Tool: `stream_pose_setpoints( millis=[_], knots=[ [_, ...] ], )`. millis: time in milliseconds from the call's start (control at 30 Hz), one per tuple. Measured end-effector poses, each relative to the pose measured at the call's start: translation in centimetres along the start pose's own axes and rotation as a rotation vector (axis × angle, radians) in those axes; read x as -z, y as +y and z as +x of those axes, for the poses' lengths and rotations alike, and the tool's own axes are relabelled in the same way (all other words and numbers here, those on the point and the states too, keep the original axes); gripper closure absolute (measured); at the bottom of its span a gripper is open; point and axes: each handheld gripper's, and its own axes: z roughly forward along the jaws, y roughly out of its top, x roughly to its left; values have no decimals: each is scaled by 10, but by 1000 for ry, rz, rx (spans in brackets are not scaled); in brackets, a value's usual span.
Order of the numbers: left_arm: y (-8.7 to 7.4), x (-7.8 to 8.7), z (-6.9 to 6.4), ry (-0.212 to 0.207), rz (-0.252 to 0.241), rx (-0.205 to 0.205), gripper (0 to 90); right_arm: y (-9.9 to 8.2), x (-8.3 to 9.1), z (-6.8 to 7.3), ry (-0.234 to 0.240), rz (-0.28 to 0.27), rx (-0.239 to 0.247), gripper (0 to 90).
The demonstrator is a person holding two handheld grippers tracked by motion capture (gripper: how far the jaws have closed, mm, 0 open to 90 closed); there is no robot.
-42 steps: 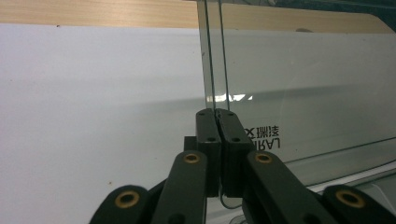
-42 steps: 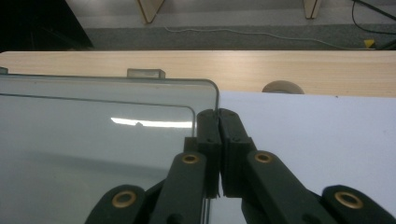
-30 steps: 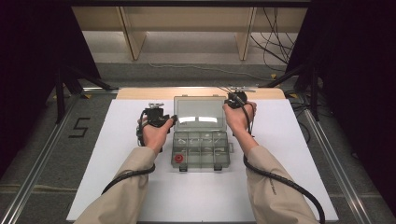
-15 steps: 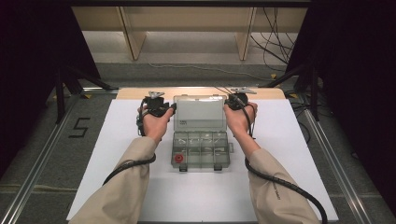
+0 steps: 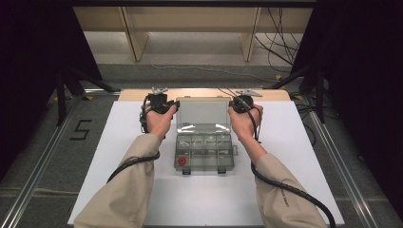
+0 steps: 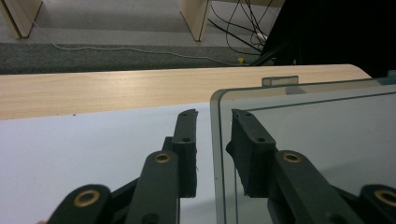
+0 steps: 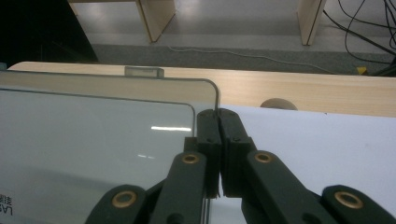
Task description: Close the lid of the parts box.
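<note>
The right gripper (image 7: 218,154) pinches the raised lid (image 7: 93,140) edge; the left gripper (image 6: 212,154), jaws just closing, straddles the opposite edge untouched.

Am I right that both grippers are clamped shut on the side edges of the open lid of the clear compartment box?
Not quite: only the right gripper is clamped shut on the lid edge. The left gripper has been closing, but the left gripper view shows its jaws still apart, straddling the lid's edge with a gap on either side. The clear compartment box does stand open.
</note>
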Motion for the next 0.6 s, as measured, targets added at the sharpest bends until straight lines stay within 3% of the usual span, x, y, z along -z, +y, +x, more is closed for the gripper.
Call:
stream_pose_setpoints(
  millis=[167, 600],
  knots=[
    [2, -1, -1, -3, 7, 2, 743, 0, 4, 0, 24, -2, -3, 889],
    [7, 2, -4, 11, 1, 11, 867, -1, 9, 0, 32, -22, 5, 887]
  ],
)
